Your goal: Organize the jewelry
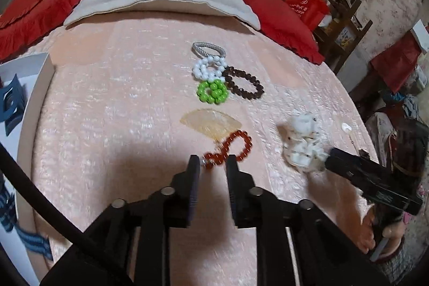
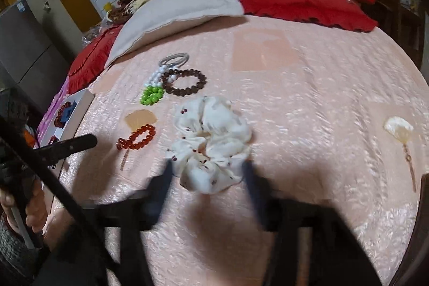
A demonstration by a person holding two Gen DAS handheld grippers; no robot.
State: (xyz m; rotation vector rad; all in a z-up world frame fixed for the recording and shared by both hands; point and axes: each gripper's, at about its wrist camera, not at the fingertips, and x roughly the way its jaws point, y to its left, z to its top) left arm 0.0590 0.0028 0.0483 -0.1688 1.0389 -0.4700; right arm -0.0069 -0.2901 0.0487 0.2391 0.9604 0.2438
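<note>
Poised low over a pink bedspread (image 1: pixel 112 109), left gripper (image 1: pixel 213 165) with jaws narrowly apart, clamped on nothing, red bead bracelet (image 1: pixel 232 149) lying just ahead between the tips, its loop running forward and to the right. Further right, right gripper (image 2: pixel 206 173) spread wide and not pressing, straddling the near end of a white scrunchie (image 2: pixel 211 144) lying just ahead. Beyond, untouched, green bead ring (image 1: pixel 213 91) and brown bracelet (image 1: pixel 244 86).

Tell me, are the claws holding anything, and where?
The left claw holds nothing; the red bead bracelet lies at its open tips. The right claw straddles the white scrunchie's near edge, too blurred to tell if it grips.
</note>
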